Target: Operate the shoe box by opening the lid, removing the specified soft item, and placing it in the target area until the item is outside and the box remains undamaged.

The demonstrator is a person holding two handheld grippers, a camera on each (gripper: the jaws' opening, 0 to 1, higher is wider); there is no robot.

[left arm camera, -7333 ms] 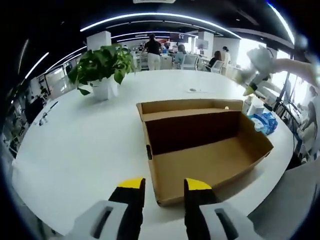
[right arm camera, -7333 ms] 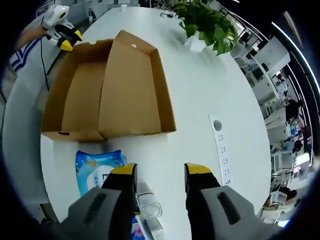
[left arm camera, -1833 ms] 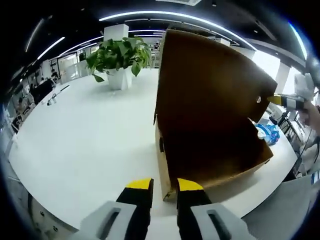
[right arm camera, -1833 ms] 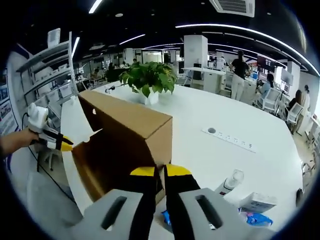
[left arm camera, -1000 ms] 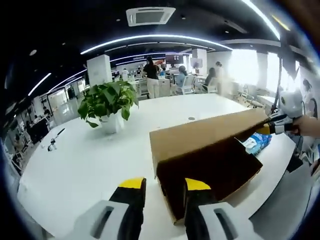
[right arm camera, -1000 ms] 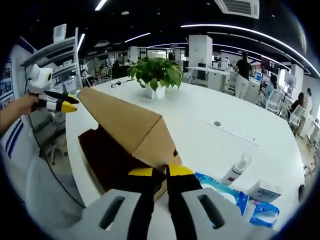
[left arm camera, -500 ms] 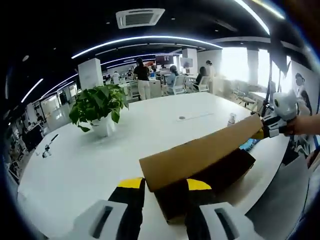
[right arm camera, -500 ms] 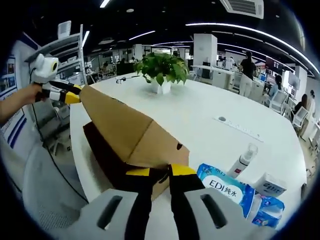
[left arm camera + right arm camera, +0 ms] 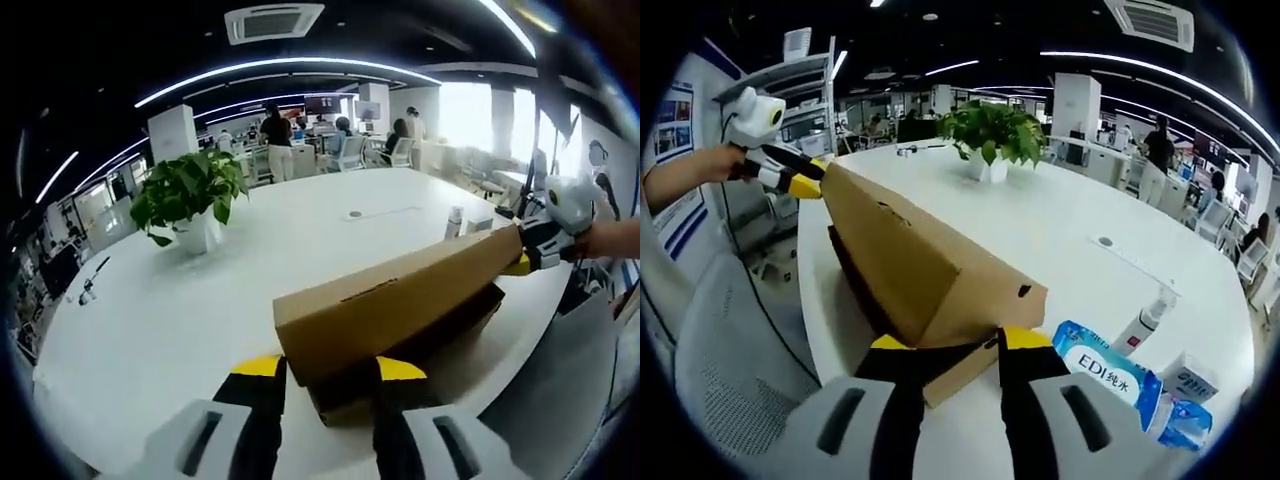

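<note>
In the left gripper view, a potted plant (image 9: pixel 186 200) stands far left on the white table (image 9: pixel 150 300), and people sit and stand at desks in the office beyond. The shoe box (image 9: pixel 400 310) lies across the near middle of the table, its lid (image 9: pixel 390 300) lowered almost flat over the body with only a thin dark gap showing under the front edge. The left gripper (image 9: pixel 327 370) rises from the bottom, its yellow-tipped jaws parted, one on each side of the box's near corner; whether they press on the cardboard cannot be told. At the far right the right gripper (image 9: pixel 535 250) meets the far end of the lid, held by a hand (image 9: pixel 610 240).

In the right gripper view, the left gripper (image 9: pixel 790 178) sits at the far left, touching the far corner of the lid (image 9: pixel 910 255), with a hand (image 9: pixel 715 165) behind it. The shoe box (image 9: pixel 930 300) runs toward the camera from there. The right gripper (image 9: pixel 952 350) has its jaws apart at the box's near corner, cardboard between them; a firm grip cannot be confirmed. To the right, outside the box, a blue pack of wipes (image 9: pixel 1110 380) lies on the table (image 9: pixel 1080 270), just beside a spray bottle (image 9: pixel 1145 315) and a small white box (image 9: pixel 1205 380). The potted plant (image 9: pixel 995 135) stands far across the table.
</note>
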